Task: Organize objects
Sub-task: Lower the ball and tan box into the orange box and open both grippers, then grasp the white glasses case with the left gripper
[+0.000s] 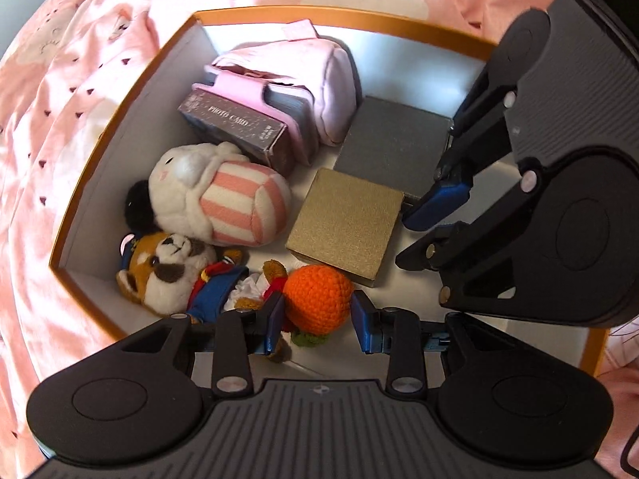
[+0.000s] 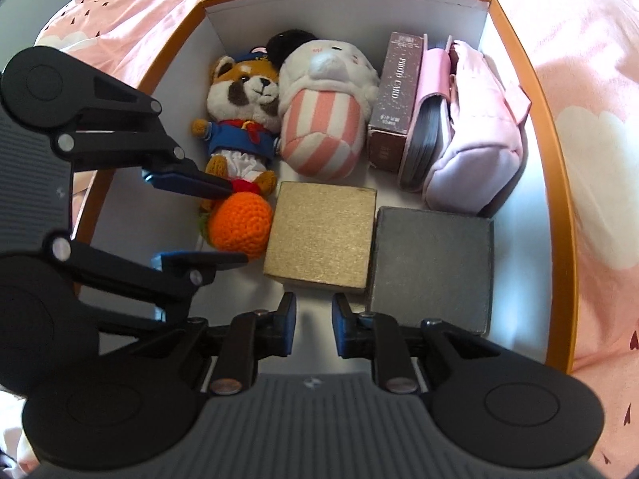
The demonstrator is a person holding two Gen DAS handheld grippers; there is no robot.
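An orange-rimmed white box (image 1: 120,131) (image 2: 555,167) holds several things. A crocheted orange (image 1: 319,299) (image 2: 239,219) lies between the open fingers of my left gripper (image 1: 317,325) (image 2: 235,223); the pads look slightly apart from it. My right gripper (image 2: 313,321) (image 1: 431,223) is open and empty just in front of the gold box (image 2: 321,245) (image 1: 347,225). A grey box (image 2: 433,263) (image 1: 393,151) sits beside the gold one.
A raccoon plush (image 2: 243,107) (image 1: 171,271), a striped white plush (image 2: 323,119) (image 1: 215,195), a photo card box (image 2: 393,99) (image 1: 235,127), a card binder (image 2: 429,123) and a pink pouch (image 2: 479,135) (image 1: 315,80) line the box's far side. Pink bedding (image 1: 60,119) surrounds it.
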